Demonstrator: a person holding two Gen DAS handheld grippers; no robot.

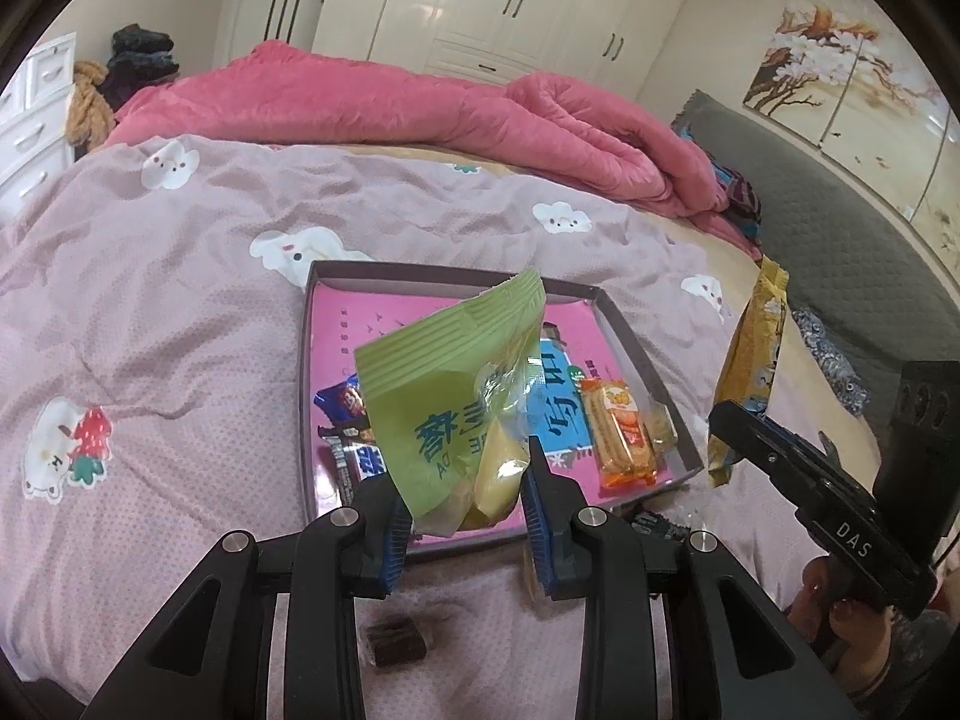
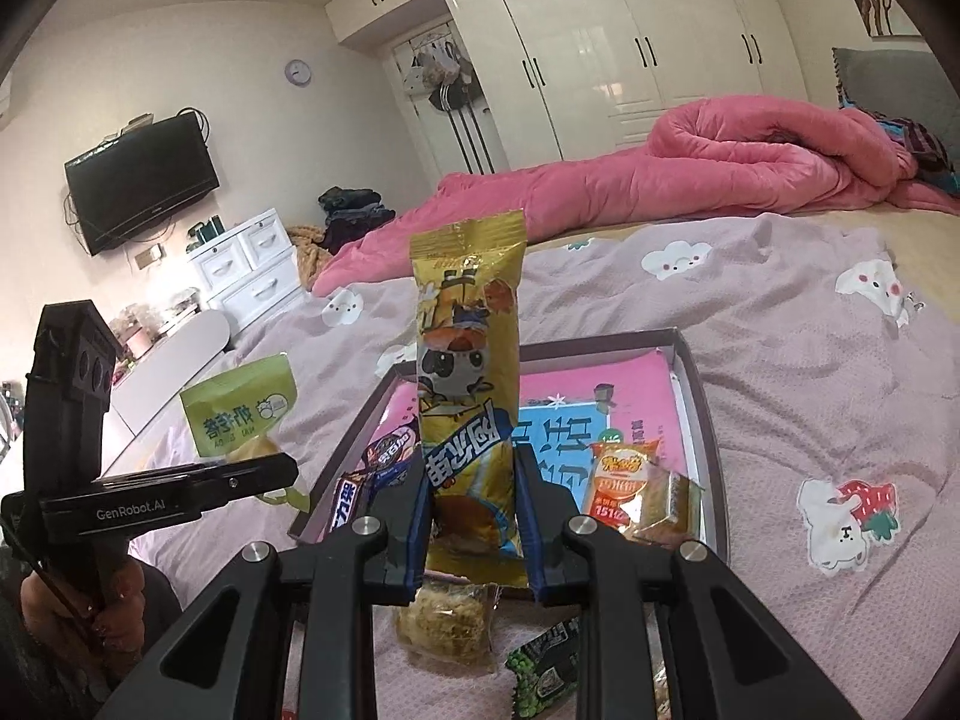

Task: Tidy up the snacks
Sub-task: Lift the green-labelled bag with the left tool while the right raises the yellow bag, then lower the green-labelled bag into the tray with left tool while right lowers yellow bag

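Mid-sorting: left gripper [image 1: 468,501] clamped on green packet [image 1: 444,384], right gripper [image 2: 471,516] on yellow packet [image 2: 468,384]; next, lowering both into tray [image 1: 630,330].

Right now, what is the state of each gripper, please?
Left gripper: closed on the green snack packet.
Right gripper: closed on the yellow snack packet.

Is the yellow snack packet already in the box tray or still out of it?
Out. The yellow snack packet stands upright, clamped in the right gripper, held above the box tray, not lying inside.
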